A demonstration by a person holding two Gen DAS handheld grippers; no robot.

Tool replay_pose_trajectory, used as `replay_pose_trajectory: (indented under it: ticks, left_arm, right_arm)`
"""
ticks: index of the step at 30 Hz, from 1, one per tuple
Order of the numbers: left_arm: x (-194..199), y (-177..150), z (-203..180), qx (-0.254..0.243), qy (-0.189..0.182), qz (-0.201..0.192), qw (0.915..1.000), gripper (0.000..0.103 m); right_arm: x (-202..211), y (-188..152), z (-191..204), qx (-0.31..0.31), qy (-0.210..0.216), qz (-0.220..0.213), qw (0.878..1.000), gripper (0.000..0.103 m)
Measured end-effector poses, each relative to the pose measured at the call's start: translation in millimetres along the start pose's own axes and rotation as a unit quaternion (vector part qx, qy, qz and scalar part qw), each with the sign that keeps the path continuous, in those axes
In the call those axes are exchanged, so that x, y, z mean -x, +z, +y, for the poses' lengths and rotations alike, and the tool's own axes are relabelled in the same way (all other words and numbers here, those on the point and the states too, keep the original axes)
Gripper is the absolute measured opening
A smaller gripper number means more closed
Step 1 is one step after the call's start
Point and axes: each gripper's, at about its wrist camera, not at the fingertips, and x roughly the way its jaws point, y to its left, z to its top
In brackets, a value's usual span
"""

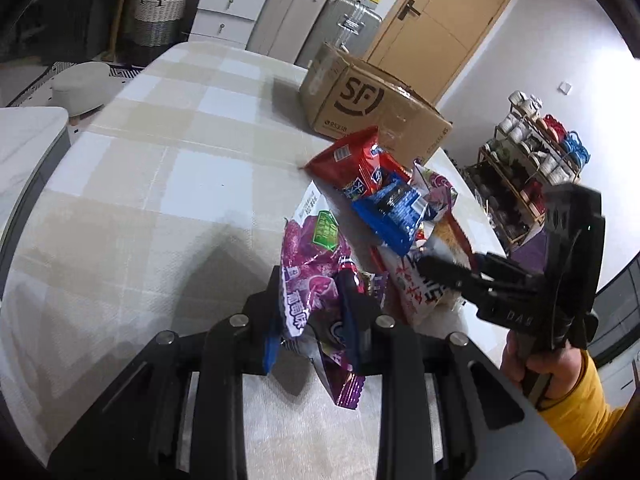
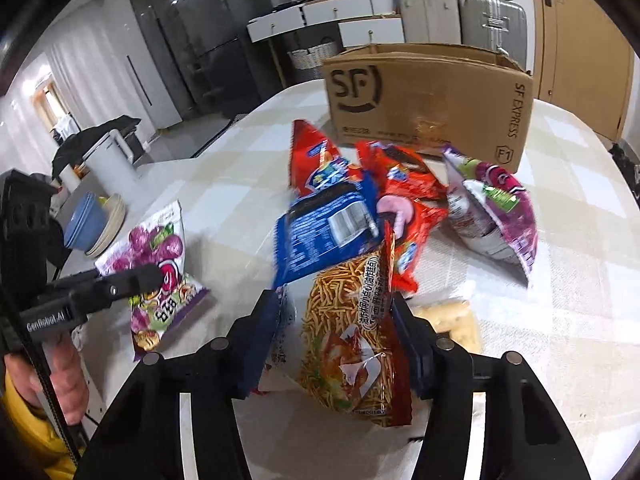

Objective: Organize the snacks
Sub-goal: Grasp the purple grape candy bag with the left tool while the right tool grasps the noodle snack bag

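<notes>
My left gripper (image 1: 312, 314) is shut on a purple grape-candy bag (image 1: 310, 264), which hangs crumpled between its fingers above the checked tablecloth. The right wrist view shows that bag (image 2: 158, 252) and the left gripper (image 2: 154, 276) at far left. My right gripper (image 2: 336, 320) is closed on an orange noodle-stick snack bag (image 2: 352, 344), creased between its pads; it appears at right in the left wrist view (image 1: 430, 266). Behind lies a pile: a blue bag (image 2: 332, 224), red bags (image 2: 412, 176) and a second purple bag (image 2: 496, 216). An open SF cardboard box (image 2: 428, 104) stands beyond the pile.
A clear cracker pack (image 2: 448, 318) lies right of my right fingers. Stacked bowls (image 2: 92, 224) sit on a side surface at left. A shelf of yarn (image 1: 532, 160) stands past the table's right edge. Suitcases (image 2: 492, 20) and a door are behind the box.
</notes>
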Motion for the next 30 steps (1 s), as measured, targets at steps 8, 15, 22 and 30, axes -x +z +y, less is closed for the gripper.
replay_pose_trajectory:
  ticks: [8, 15, 22, 30]
  left_arm:
    - [29.5, -6.3, -5.2, -0.004, -0.002, -0.016, 0.9999, 0.022]
    - [49.9, -6.6, -16.1, -0.015, -0.001, -0.031, 0.9994, 0.022]
    - [67.4, -4.0, -37.6, -0.038, 0.002, -0.044, 0.9983, 0.023]
    - [77.5, 5.2, -62.0, -0.057, 0.007, -0.052, 0.9970, 0.023]
  right_arm:
    - [17.9, -16.0, 5.8, -0.005, 0.014, -0.010, 1.000, 0.044]
    - [46.3, -25.2, -2.0, -0.034, 0.038, -0.042, 0.998, 0.040]
    - [86.7, -22.3, -10.4, -0.053, 0.051, -0.088, 0.993, 0.040]
    - [131.8, -8.1, -29.0, -0.082, 0.071, -0.141, 0.984, 0.040]
